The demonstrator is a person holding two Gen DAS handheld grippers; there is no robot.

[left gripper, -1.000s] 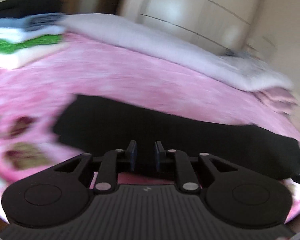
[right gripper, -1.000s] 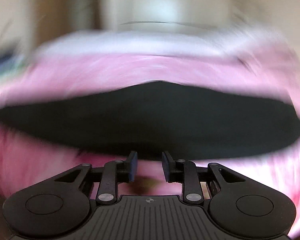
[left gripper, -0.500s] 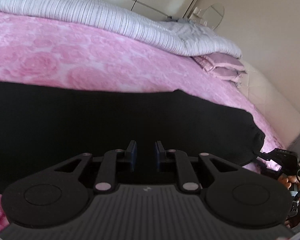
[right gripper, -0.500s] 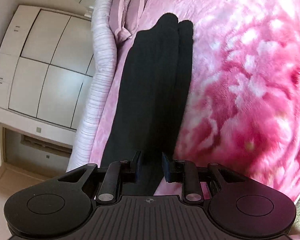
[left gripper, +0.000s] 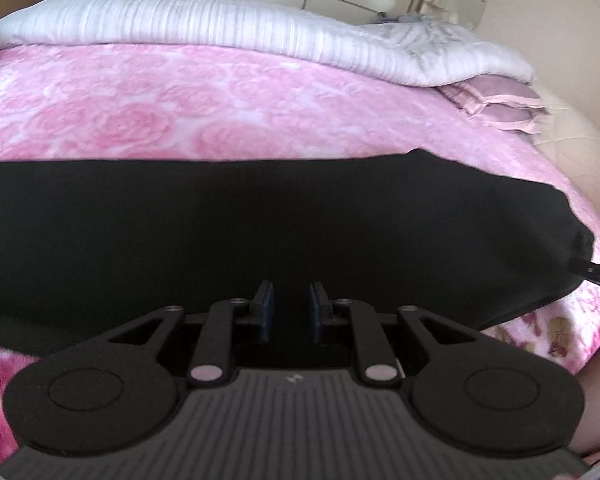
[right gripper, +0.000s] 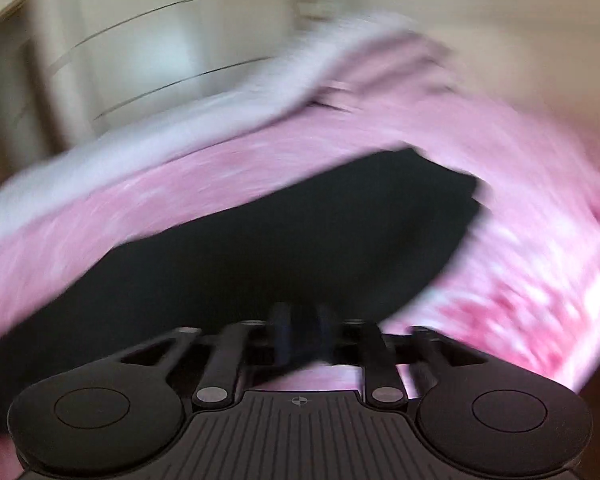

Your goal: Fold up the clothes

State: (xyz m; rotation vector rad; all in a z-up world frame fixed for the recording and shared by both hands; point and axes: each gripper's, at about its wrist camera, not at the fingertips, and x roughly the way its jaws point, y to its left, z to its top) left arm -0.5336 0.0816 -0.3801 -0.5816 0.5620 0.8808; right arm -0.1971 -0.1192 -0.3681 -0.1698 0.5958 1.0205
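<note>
Black garment [left gripper: 260, 220] flat on bed [left gripper: 220, 112], mid-fold. Left claw [left gripper: 289, 308] slightly parted, gripping nothing. Right claw [right gripper: 302, 334] opening, blurred, nothing visibly pinched. Next: grab end, fold across.

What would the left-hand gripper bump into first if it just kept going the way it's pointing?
Most likely the long black folded garment lying on the pink rose-patterned blanket. The left gripper points down at it with nothing in between, though the remaining gap is hard to judge.

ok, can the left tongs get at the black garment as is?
Probably yes. The left tongs sit right over the black garment, which lies flat on the pink blanket with nothing between them; a gap shows between the jaws.
</note>
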